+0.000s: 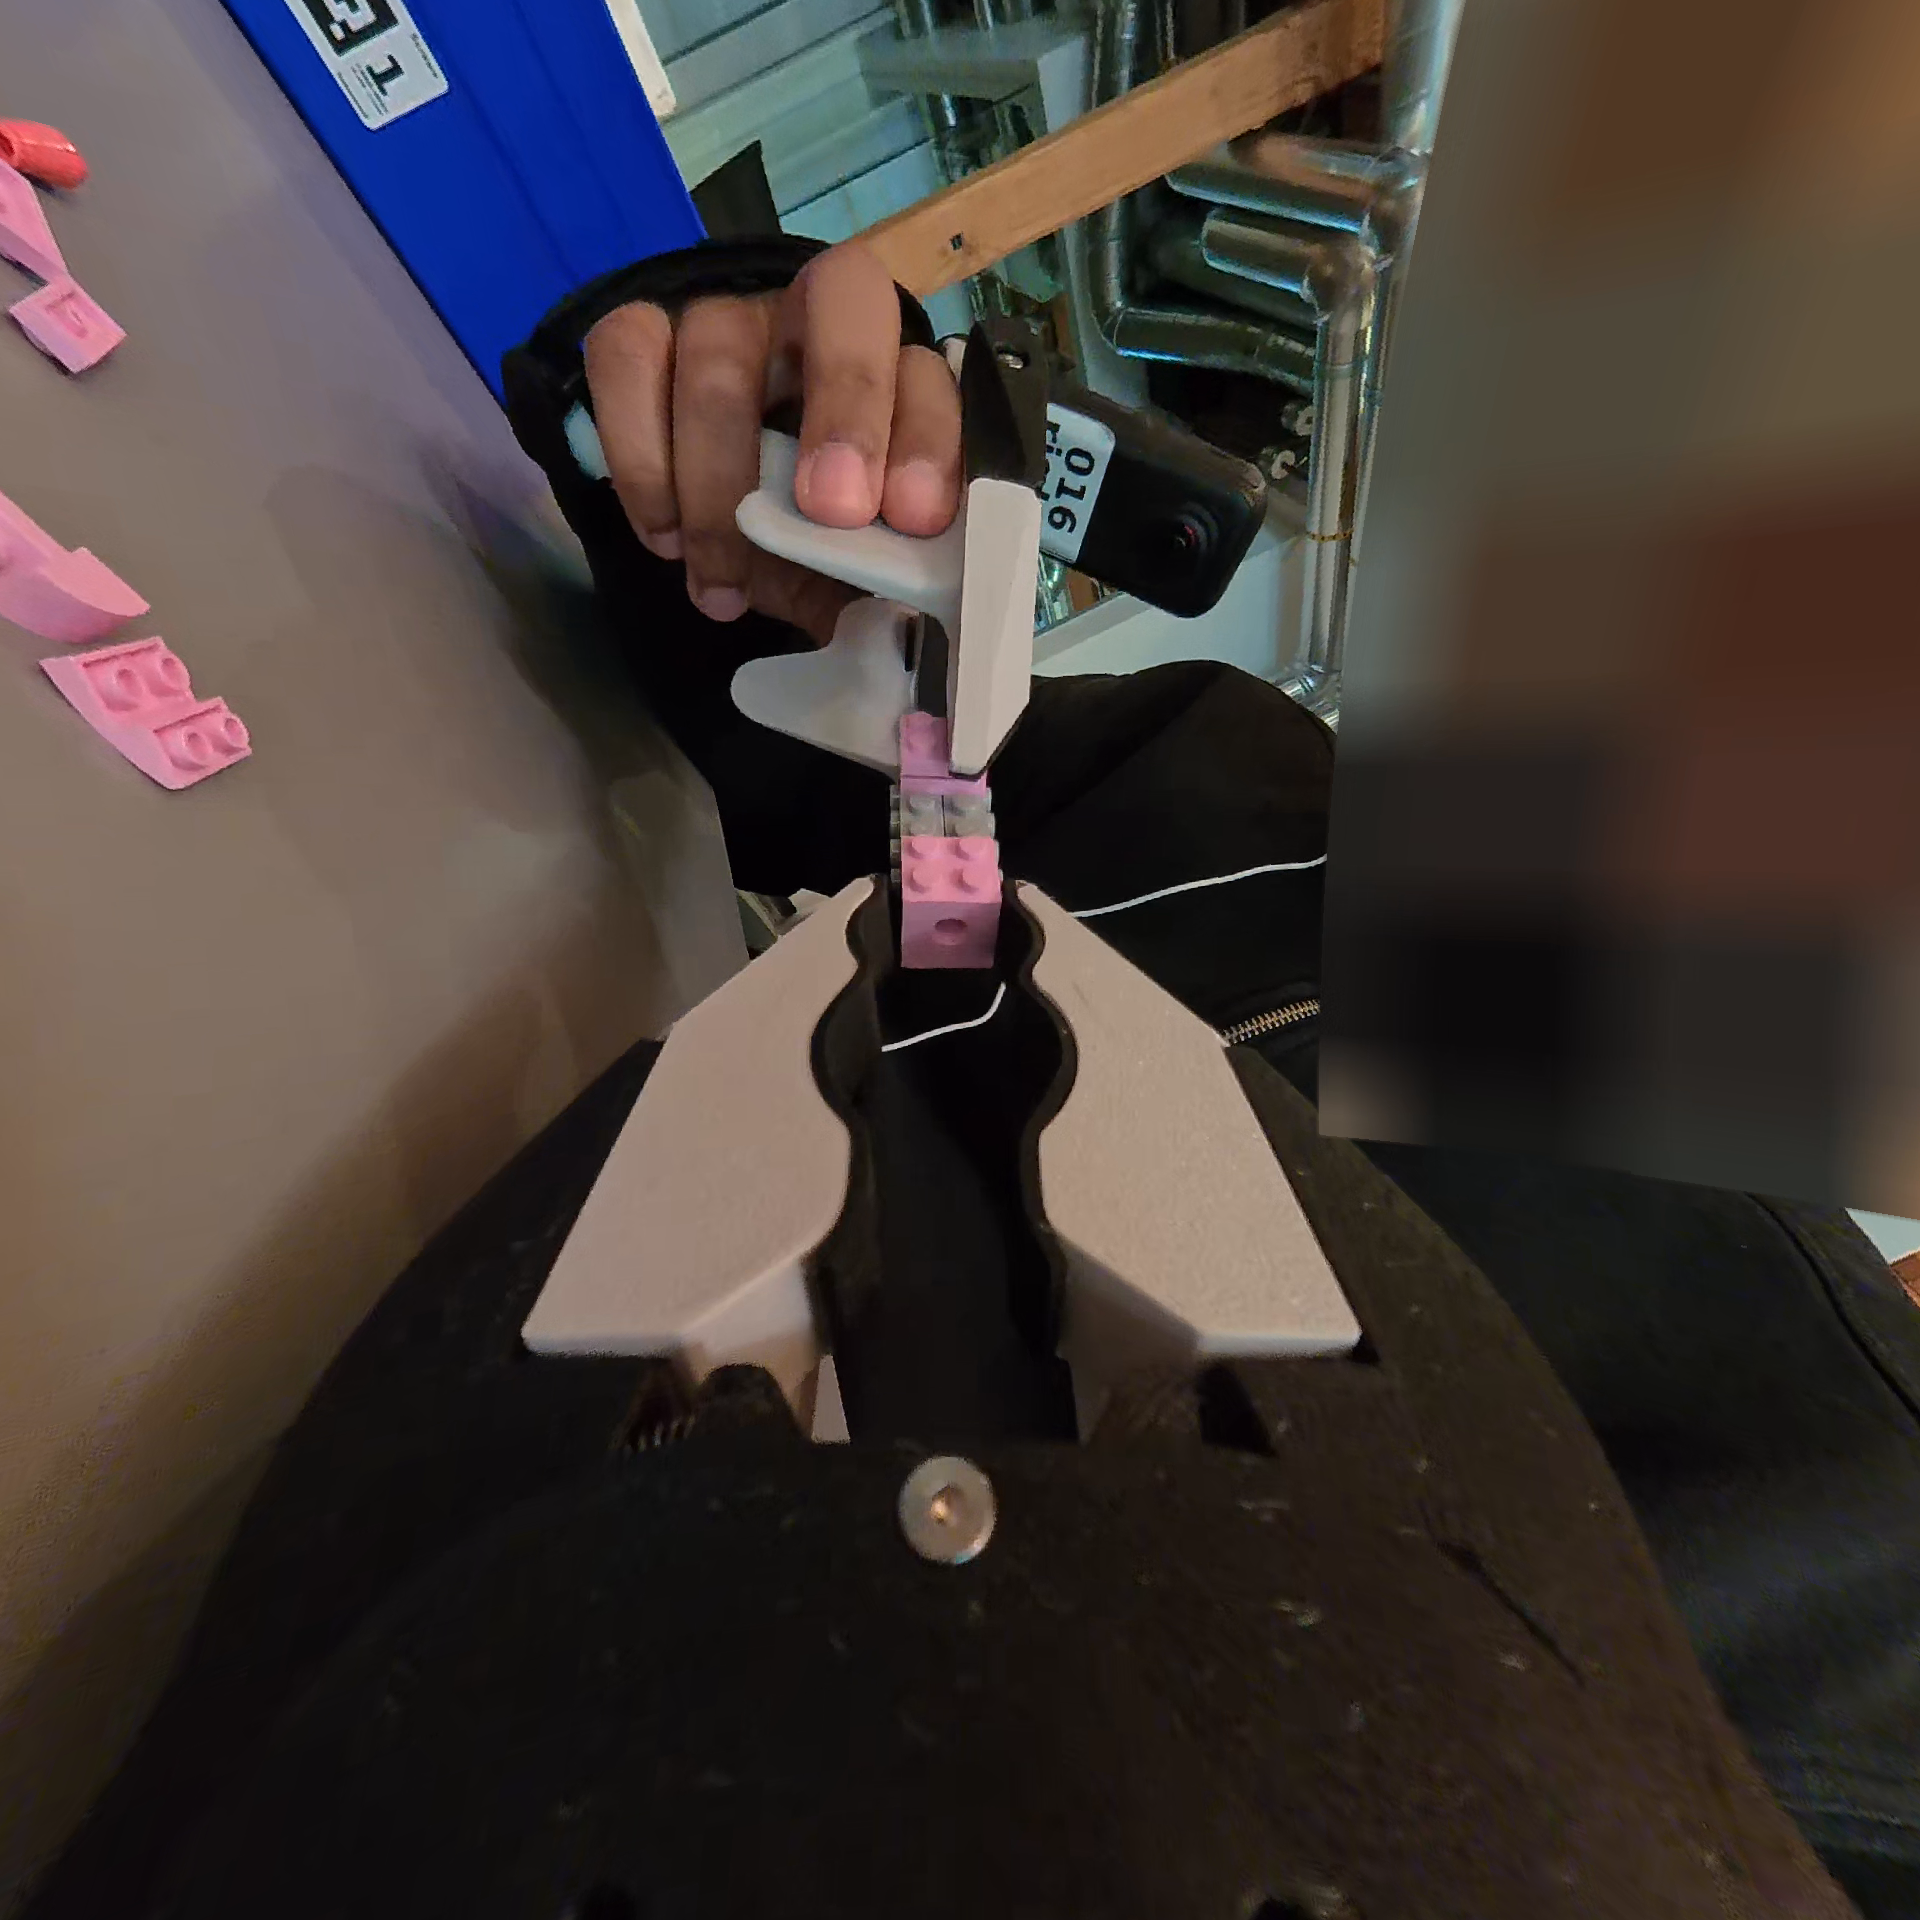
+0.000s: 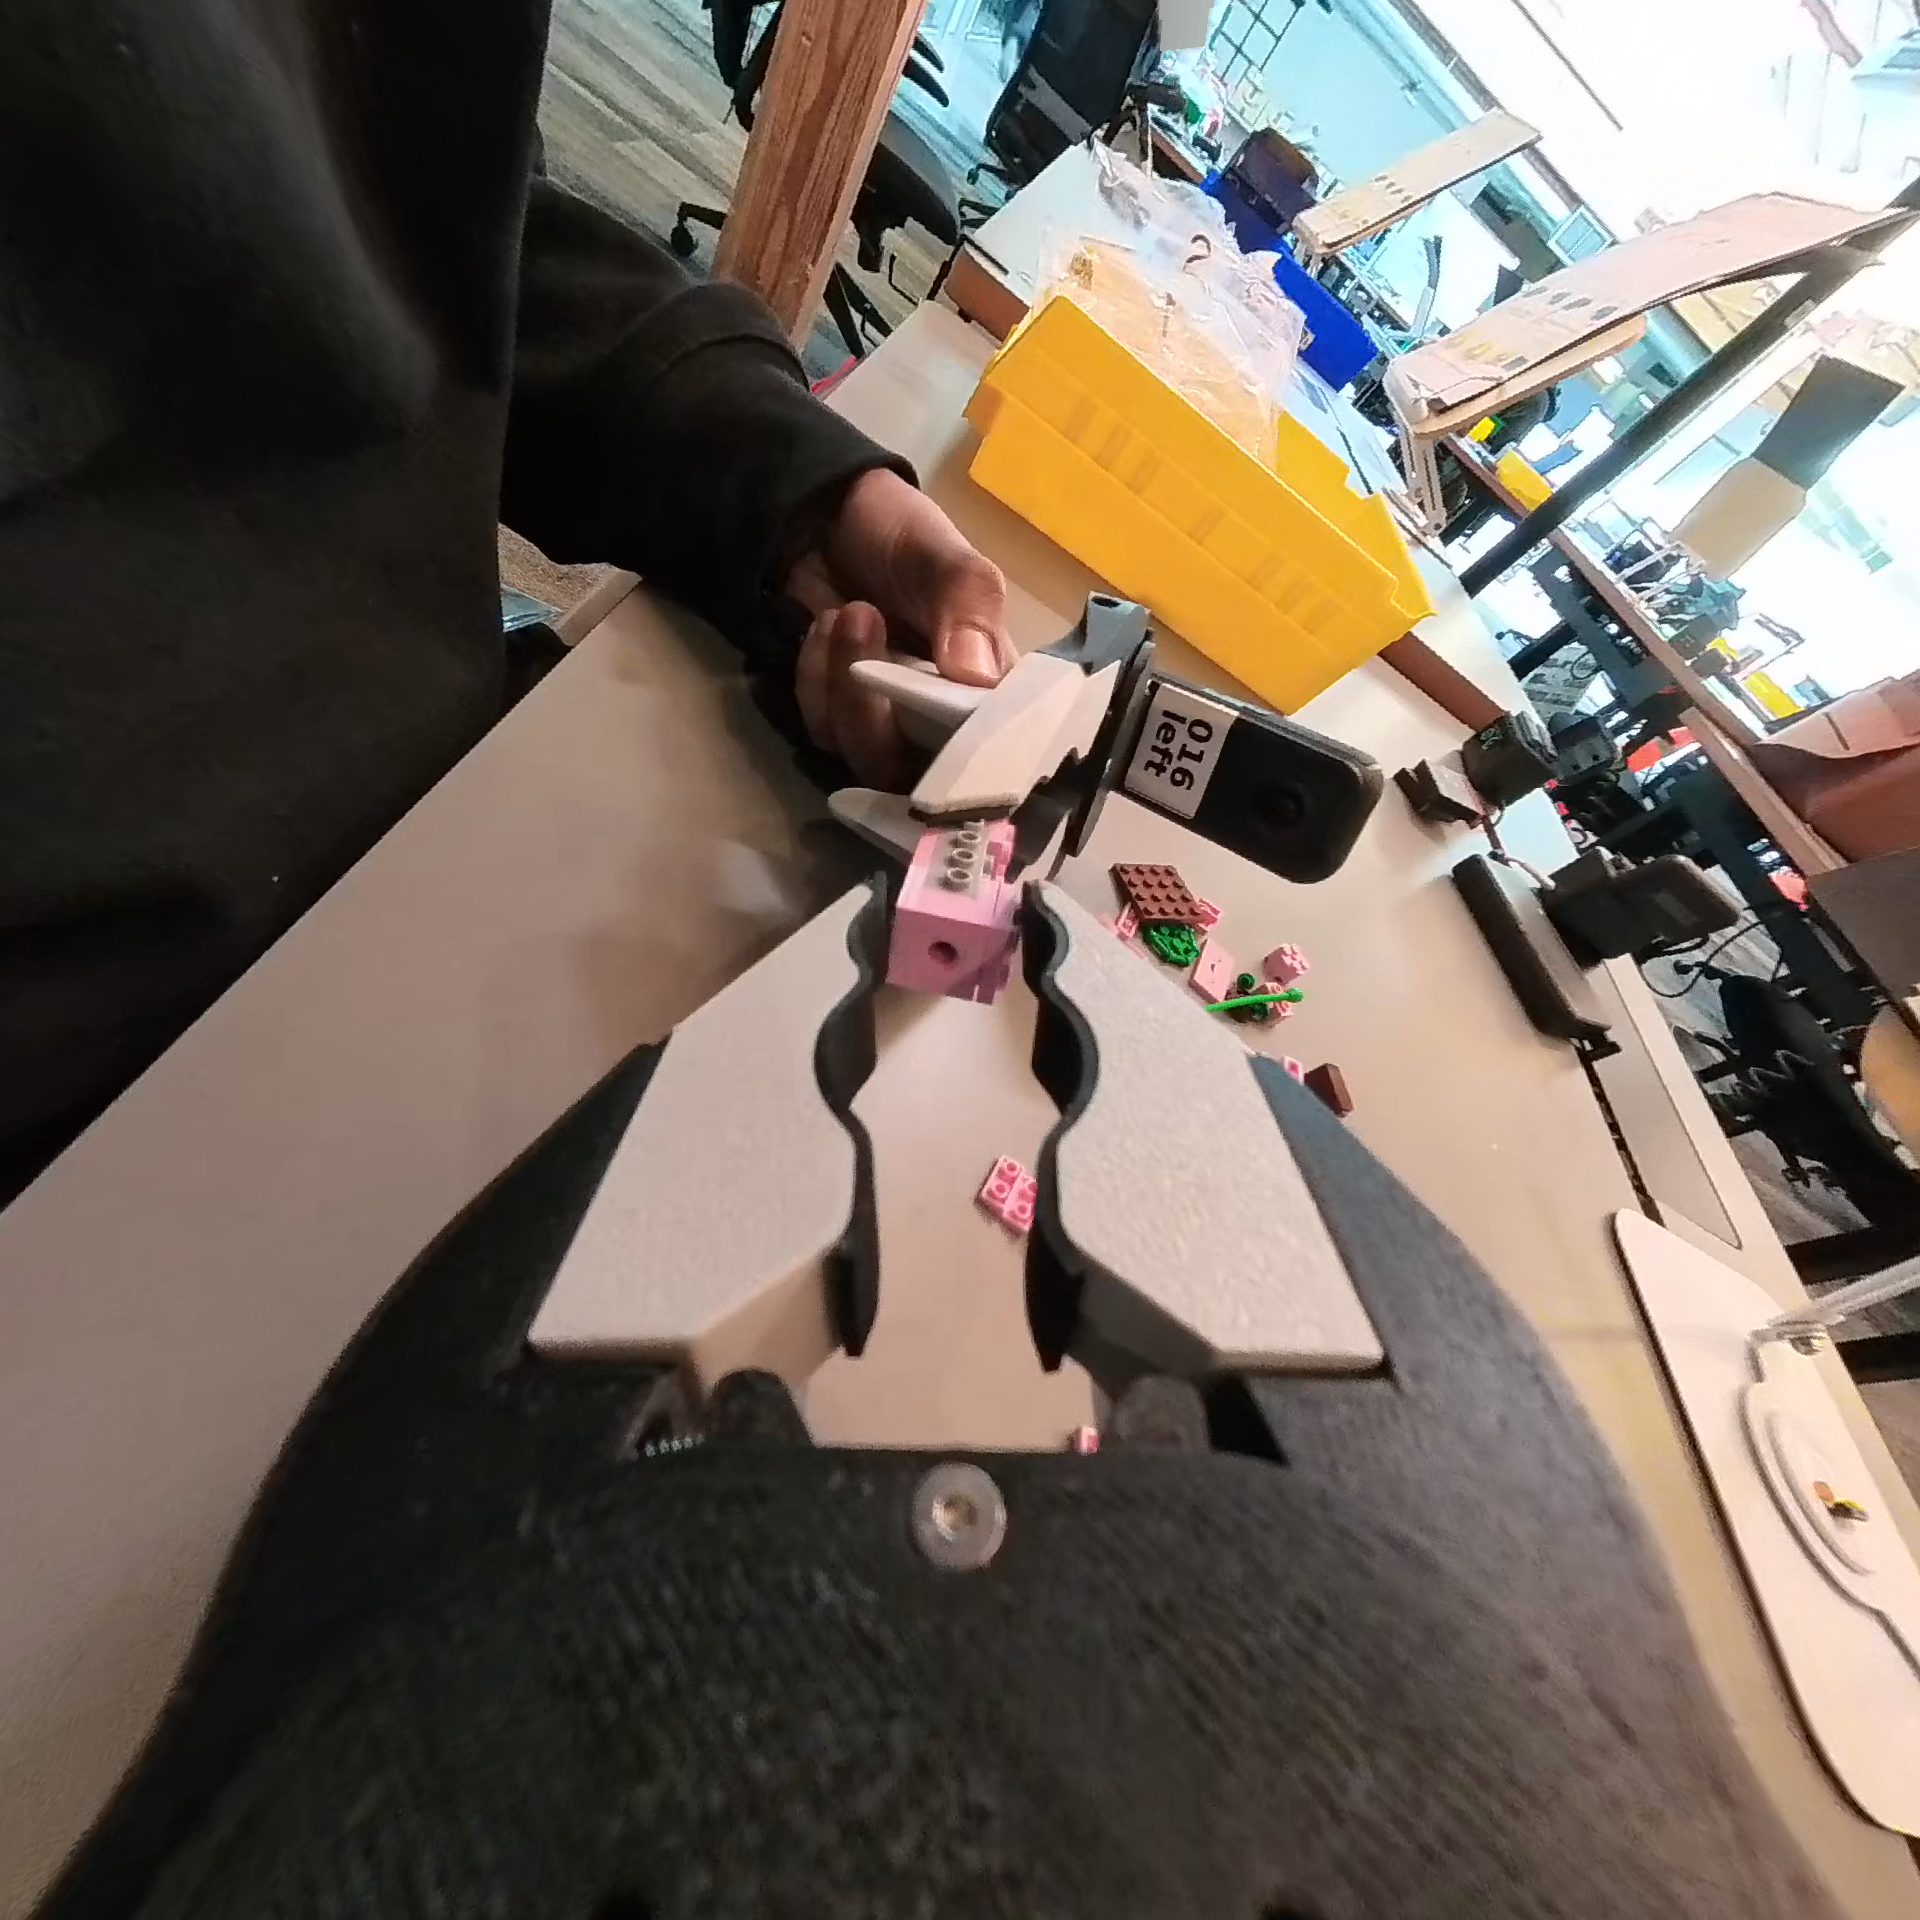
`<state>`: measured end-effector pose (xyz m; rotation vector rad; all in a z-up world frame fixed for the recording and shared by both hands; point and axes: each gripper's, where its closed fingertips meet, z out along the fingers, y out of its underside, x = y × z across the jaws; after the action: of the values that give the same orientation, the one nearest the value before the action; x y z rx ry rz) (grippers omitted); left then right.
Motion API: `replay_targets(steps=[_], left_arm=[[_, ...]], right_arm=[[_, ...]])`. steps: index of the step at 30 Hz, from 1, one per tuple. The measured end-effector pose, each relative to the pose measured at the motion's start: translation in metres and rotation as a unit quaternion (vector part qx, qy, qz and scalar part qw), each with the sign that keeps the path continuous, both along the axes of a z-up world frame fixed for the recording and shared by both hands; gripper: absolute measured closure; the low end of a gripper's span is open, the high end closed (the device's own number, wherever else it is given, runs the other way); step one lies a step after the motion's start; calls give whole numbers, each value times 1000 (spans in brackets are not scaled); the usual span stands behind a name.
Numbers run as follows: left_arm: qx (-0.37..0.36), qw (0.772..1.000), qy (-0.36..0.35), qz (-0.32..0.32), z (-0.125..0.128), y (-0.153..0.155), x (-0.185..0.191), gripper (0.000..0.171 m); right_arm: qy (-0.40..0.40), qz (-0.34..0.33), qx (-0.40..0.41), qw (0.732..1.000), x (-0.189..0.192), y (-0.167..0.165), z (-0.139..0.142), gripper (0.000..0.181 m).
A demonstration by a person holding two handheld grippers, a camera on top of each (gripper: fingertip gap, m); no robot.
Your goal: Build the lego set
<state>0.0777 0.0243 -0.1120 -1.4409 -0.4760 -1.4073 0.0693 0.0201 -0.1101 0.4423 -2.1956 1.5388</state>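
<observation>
A small assembly of pink and grey bricks (image 1: 943,883) is held in the air between both grippers. My left gripper (image 1: 948,899) is shut on its near end, a pink brick with a round hole. In the left wrist view my right gripper (image 1: 940,748) comes down from above, shut on the pink far end. In the right wrist view my right gripper (image 2: 948,904) is shut on the same assembly (image 2: 940,945). My left gripper (image 2: 935,821) grips its far side there, and grey studs show on top.
Loose pink pieces (image 1: 156,717) and a red piece (image 1: 42,151) lie on the grey table, with a blue box (image 1: 468,156) behind. A brown plate (image 2: 1158,888), green bits (image 2: 1174,940) and a pink plate (image 2: 1008,1195) lie below the grippers. Yellow bins (image 2: 1195,499) stand behind; a white board (image 2: 1766,1455) lies right. Both grippers' tips are close together, under 4 cm apart. From the left gripper's tips to the pink plate (image 2: 1008,1195) is close to 10 centimetres. Seen from the left wrist view (image 1: 152,721) as well.
</observation>
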Motion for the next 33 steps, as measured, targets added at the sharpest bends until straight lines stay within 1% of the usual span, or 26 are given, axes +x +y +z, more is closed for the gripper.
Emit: replay_targets(steps=[5,11,18,20,22,24,25,26,27,31,33], left_arm=[[-5,1000,1,-1,-1,0,0,155],[-29,1000,4,3,-8,1,-1,156],[-51,999,16,6,-15,3,-1,157],[-40,999,13,15,-11,2,-5,155],[-25,999,21,31,-7,2,-9,155],[-18,997,53,51,-6,2,-12,155],[-27,995,75,63,-9,3,-14,155],[-40,991,102,78,-12,3,-17,155],[-52,985,132,95,-16,4,-21,155],[-100,951,247,155,-27,2,-36,155],[-112,939,280,165,-30,3,-37,154]], right_arm=[[20,-6,12,1000,0,0,-1,158],[67,-36,70,995,-3,1,-10,159],[72,-44,105,991,-4,3,-17,159],[65,-48,95,992,-6,2,-15,159],[44,-51,62,996,-9,1,-9,158],[15,-51,19,998,-13,2,-4,159],[-3,-58,-3,998,-18,4,0,147],[-22,-69,-29,997,-24,8,5,129],[-45,-76,-51,995,-29,12,9,124],[-148,-87,-118,978,-44,27,23,117],[-184,-98,-123,970,-51,28,19,116]])
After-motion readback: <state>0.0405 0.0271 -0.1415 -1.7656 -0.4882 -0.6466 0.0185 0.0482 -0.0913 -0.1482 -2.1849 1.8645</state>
